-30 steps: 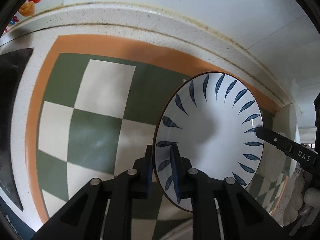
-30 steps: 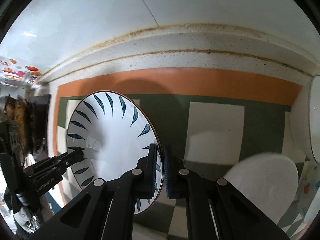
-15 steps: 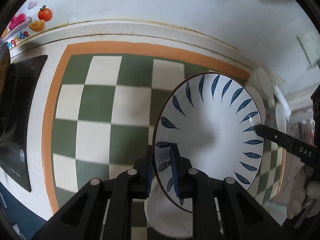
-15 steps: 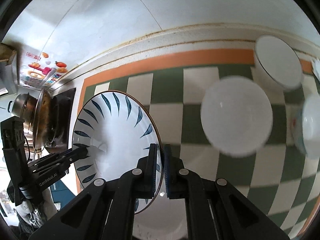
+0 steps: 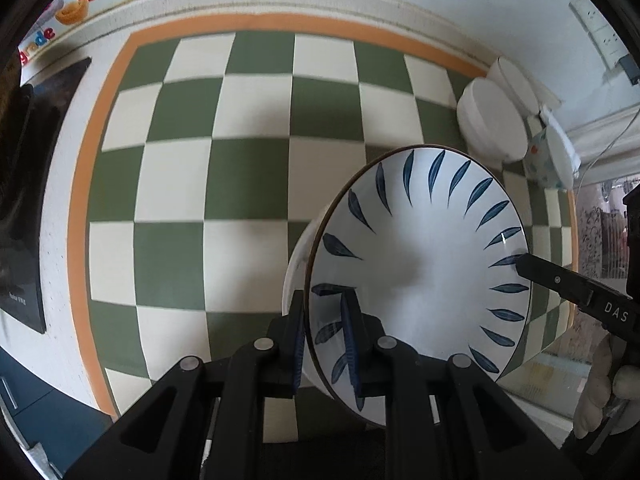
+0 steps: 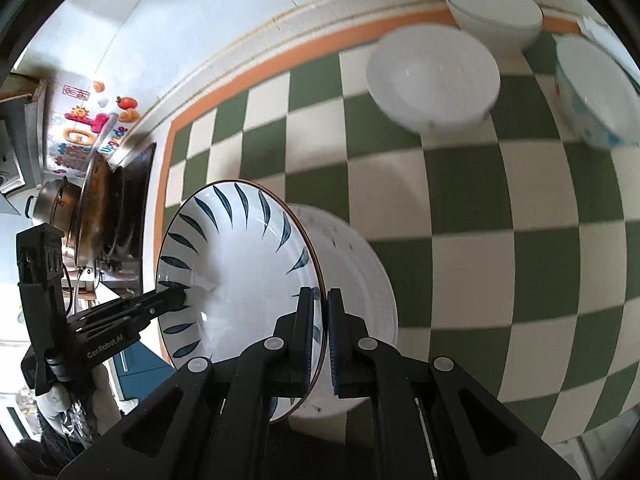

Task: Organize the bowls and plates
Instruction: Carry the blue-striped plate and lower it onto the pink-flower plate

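A white plate with blue leaf marks (image 5: pixel 420 272) hangs tilted above the green-and-cream checked mat (image 5: pixel 248 168). My left gripper (image 5: pixel 324 340) is shut on its near rim. My right gripper (image 5: pixel 520 262) grips the opposite rim. The right wrist view shows the same plate (image 6: pixel 236 268) with my right gripper (image 6: pixel 320 336) shut on its edge and the left gripper (image 6: pixel 180 298) on the far side. Under the held plate lies a plain white plate (image 6: pixel 360 280), its edge showing (image 5: pixel 296 252) in the left wrist view.
Two white bowls (image 6: pixel 432 76) (image 6: pixel 496 12) and a patterned bowl (image 6: pixel 596 92) stand near the wall at the mat's far right. A stove with a wok (image 6: pixel 92 208) is on the left. A gloved hand (image 5: pixel 600 380) holds the right gripper.
Both grippers carried the leaf plate back from the wall, rising a little. More of the checked mat and the bowls came into view, and the white plate now lies under the held one.
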Demonstrator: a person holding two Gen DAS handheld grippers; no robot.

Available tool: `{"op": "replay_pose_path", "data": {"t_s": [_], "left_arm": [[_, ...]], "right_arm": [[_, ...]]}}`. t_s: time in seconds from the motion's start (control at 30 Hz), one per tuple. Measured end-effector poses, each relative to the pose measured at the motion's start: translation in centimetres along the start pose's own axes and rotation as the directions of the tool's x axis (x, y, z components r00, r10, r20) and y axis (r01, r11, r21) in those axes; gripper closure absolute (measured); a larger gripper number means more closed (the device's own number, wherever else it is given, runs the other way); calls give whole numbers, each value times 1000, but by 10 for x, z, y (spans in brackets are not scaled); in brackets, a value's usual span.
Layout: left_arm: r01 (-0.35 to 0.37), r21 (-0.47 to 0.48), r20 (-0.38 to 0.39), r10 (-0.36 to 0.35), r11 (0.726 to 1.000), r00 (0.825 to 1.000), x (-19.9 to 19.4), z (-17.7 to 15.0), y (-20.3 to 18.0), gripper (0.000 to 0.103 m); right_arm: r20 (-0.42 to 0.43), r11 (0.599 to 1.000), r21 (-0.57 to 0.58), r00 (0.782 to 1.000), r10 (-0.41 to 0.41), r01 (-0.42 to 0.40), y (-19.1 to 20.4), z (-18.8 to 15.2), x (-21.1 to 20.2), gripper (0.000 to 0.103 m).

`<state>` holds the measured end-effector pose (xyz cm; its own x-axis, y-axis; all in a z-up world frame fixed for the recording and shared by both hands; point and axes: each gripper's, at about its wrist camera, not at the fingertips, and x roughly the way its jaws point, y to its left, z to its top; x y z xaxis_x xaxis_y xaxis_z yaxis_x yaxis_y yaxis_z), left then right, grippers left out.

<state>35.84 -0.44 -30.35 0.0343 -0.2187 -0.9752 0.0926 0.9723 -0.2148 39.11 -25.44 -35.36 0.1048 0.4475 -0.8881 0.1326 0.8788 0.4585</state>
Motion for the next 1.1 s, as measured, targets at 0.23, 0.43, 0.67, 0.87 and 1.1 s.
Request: {"op": "replay_pose_path", "data": {"t_s": [0.23, 0.43, 0.67, 0.87, 1.1], "left_arm": [[-13, 10, -46, 14, 1000, 999, 22, -8, -1, 88], [-36, 19, -63, 37, 999, 997, 34, -9, -2, 88], [-47, 33, -69, 49, 998, 996, 41, -6, -3, 87], [-53, 36, -77, 55, 998, 995, 46, -5, -8, 87], [-63, 48, -90, 68, 997, 994, 52, -5, -14, 87]], "right_arm": [[-31, 1000, 22, 999, -21, 21, -13, -14, 24, 95], [-47, 998, 21, 998, -50, 51, -17, -14, 40, 95], [-55, 998, 29, 997, -62, 64, -19, -16, 51, 95], [-54, 996, 40, 996, -76, 78, -21, -15, 55, 95], [-61, 993, 61, 994, -93, 96, -23, -14, 59, 95]]}}
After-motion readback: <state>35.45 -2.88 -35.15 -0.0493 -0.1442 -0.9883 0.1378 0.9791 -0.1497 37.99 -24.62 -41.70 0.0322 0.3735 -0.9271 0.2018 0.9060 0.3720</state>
